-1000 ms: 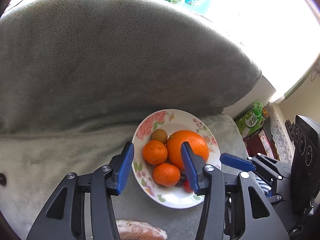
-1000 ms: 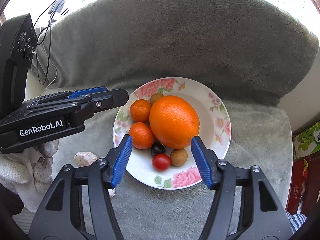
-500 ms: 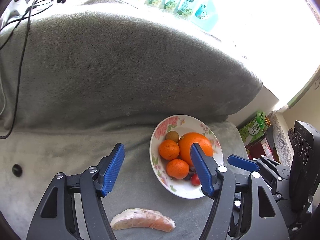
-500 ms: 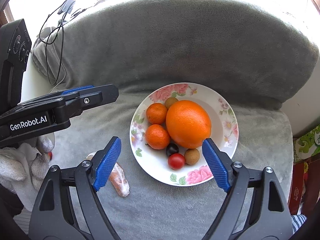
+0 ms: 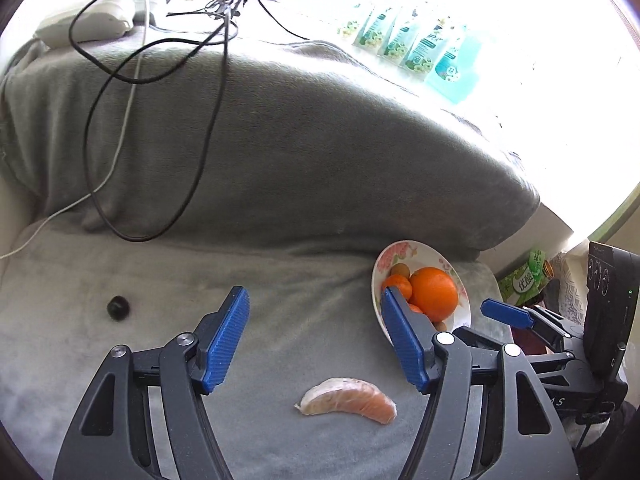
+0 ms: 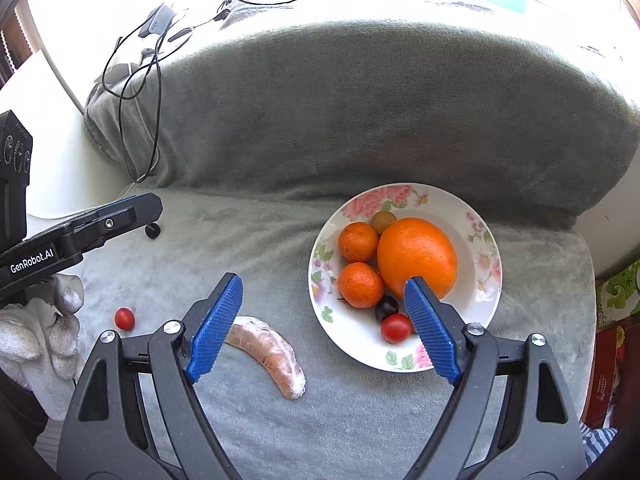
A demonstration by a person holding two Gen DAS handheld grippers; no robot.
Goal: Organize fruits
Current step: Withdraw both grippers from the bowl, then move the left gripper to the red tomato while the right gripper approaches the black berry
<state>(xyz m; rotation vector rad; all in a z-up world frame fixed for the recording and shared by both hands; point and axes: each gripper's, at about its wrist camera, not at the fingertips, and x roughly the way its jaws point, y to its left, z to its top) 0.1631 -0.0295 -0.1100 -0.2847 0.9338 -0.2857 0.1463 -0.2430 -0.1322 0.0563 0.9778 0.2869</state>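
Gathering loose fruit looks like the job, since a floral plate (image 6: 486,236) on the grey sofa seat (image 6: 248,248) already carries a big orange (image 6: 416,256), two mandarins and small fruits. Outside it lie a peeled citrus segment (image 5: 347,399), a cherry tomato (image 6: 124,318) and a dark round fruit (image 5: 118,307). Both left tongs (image 5: 316,344) and right tongs (image 6: 324,326) stand apart, gripping nothing. A right-tong finger hides part of the plate's near rim, and glare washes out the windowsill packets.

Both wrist views look steeply down, sharing the plate (image 5: 379,276) (image 6: 320,248).
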